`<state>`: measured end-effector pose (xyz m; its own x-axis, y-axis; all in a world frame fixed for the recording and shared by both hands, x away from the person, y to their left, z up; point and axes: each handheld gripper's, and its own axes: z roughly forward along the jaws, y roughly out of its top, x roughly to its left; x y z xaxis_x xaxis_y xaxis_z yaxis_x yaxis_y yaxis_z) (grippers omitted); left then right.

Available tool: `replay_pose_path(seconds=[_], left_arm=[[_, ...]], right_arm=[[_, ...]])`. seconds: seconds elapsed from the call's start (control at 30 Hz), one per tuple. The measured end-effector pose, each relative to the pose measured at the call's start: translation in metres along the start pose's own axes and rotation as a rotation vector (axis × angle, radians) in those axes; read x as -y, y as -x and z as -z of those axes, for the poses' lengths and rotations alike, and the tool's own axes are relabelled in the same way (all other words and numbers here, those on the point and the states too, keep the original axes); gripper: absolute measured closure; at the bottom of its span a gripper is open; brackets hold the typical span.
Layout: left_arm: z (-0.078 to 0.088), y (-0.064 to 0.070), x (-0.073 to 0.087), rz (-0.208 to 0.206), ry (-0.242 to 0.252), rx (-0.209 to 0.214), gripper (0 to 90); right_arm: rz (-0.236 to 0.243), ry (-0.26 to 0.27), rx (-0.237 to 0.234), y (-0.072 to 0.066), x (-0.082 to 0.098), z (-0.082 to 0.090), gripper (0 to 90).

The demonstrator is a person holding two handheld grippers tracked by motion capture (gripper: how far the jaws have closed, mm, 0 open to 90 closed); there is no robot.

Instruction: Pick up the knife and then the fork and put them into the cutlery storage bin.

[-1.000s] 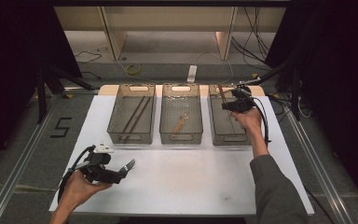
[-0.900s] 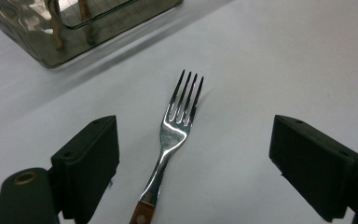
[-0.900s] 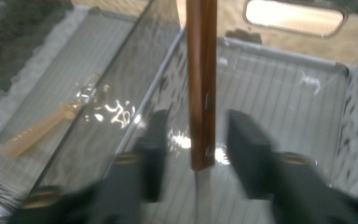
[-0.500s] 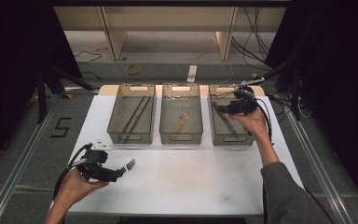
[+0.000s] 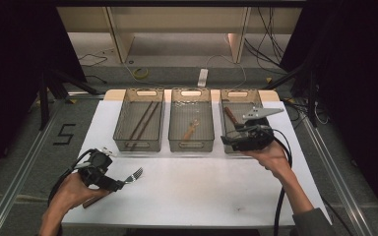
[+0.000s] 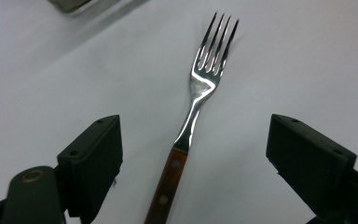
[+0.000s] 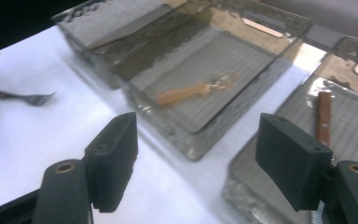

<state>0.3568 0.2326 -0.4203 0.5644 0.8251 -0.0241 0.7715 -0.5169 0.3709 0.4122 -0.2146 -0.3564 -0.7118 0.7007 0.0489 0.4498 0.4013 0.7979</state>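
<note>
A fork (image 6: 200, 88) with a brown riveted handle lies flat on the white table top. It lies between the wide-apart jaws of my left gripper (image 6: 193, 120), and neither pad touches it. From above, that left gripper (image 5: 120, 183) rests at the near left with the fork (image 5: 135, 173) pointing away from it. My right gripper (image 5: 225, 140) hovers over the front of the right bin (image 5: 226, 105). Its jaws have just been opening and nothing is between them. Ahead of the right gripper (image 7: 198, 119) lie a wooden-handled spoon (image 7: 196, 91) and a brown-handled knife (image 7: 324, 116).
Three clear bins stand in a row across the middle. The left bin (image 5: 138, 146) holds dark chopsticks (image 5: 142, 120), the middle bin (image 5: 192, 146) holds the spoon (image 5: 191, 130), and the right bin holds the knife (image 5: 230, 115). The white table top (image 5: 202, 191) stretches in front of them.
My right gripper has come back from the far end of the right bin to its front and opened. The brown-handled piece it held now lies in that bin. The left gripper stayed put.
</note>
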Motion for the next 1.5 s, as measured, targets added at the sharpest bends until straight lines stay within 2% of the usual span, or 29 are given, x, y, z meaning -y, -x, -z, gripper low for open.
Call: replay_pose_path(seconds=[0.23,0.33,0.63,0.87,1.1,1.5], left_arm=[[-0.002,-0.008,0.006,-0.008,-0.042,-0.024,22.6],[-0.005,-0.008,0.01,-0.027,-0.071,-0.026,24.7],[-0.014,-0.011,0.018,-0.015,-0.104,-0.012,31.0],[-0.019,-0.013,0.023,-0.023,-0.121,-0.01,33.5],[-0.021,-0.014,0.026,-0.032,-0.153,-0.006,36.1],[-0.03,-0.015,0.031,-0.066,-0.201,-0.01,51.6]], right_arm=[[0.009,0.025,-0.027,-0.02,0.033,0.008,30.2],[0.021,0.019,-0.042,-0.027,0.046,0.01,30.0],[0.02,0.024,-0.085,-0.04,0.077,0.014,29.1],[-0.013,0.062,-0.102,-0.049,0.089,0.016,28.1],[-0.011,0.053,-0.122,-0.057,0.097,0.017,28.1],[-0.006,0.045,-0.137,-0.06,0.1,0.018,28.1]])
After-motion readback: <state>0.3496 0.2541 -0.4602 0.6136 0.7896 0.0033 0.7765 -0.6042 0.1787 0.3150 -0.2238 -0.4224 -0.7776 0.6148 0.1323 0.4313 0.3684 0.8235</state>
